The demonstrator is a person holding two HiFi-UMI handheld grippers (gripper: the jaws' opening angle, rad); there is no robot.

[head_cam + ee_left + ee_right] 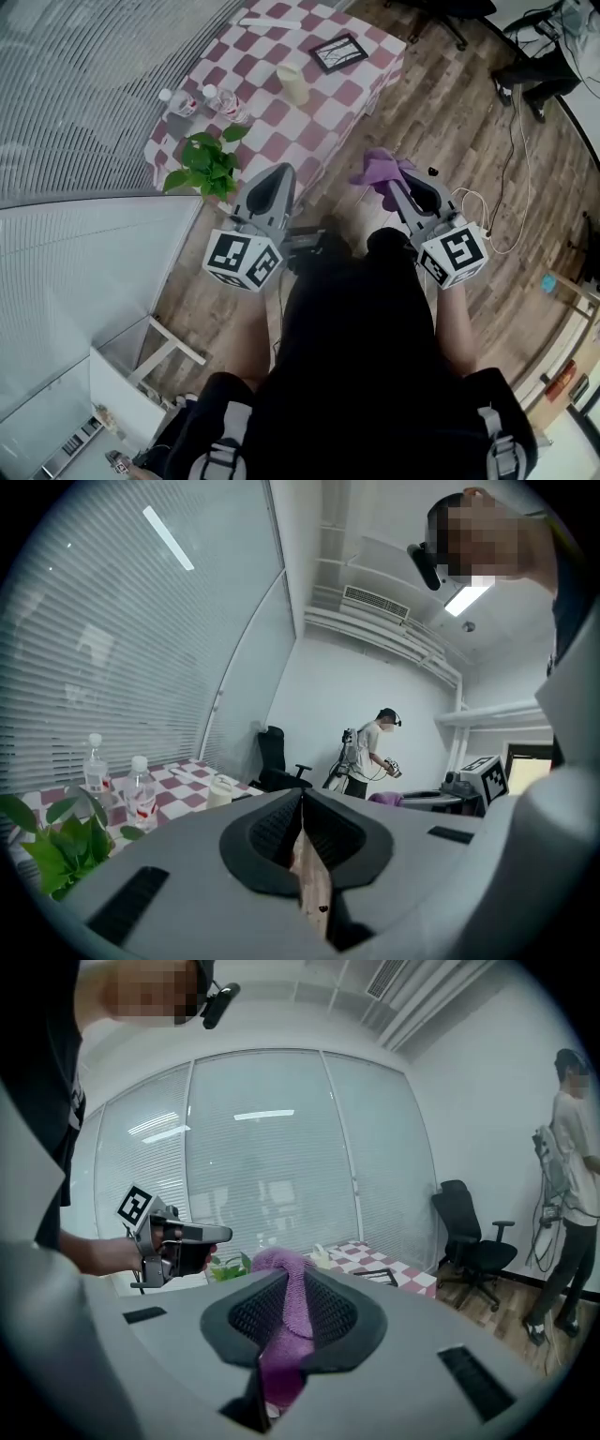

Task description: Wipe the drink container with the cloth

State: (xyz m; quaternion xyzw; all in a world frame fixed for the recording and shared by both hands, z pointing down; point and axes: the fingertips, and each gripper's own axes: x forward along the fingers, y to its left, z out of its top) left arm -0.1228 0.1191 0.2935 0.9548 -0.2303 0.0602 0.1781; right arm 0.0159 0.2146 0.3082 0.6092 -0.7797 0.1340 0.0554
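The drink container (292,82) is a cream cup standing on the red-and-white checkered table (352,94), far ahead of both grippers. It also shows small in the left gripper view as the cup (220,791). My right gripper (398,185) is shut on a purple cloth (378,169), which bunches out past the jaws. In the right gripper view the cloth (284,1309) runs between the pads of the gripper (291,1283). My left gripper (275,173) hangs off the table's near edge, shut with nothing in it; its jaws meet in the left gripper view (302,803).
Two water bottles (178,101) (227,103) and a potted green plant (206,164) stand at the table's left end. A framed picture (338,52) lies at the far right. Another person (370,752) and an office chair (473,1241) stand across the wooden floor.
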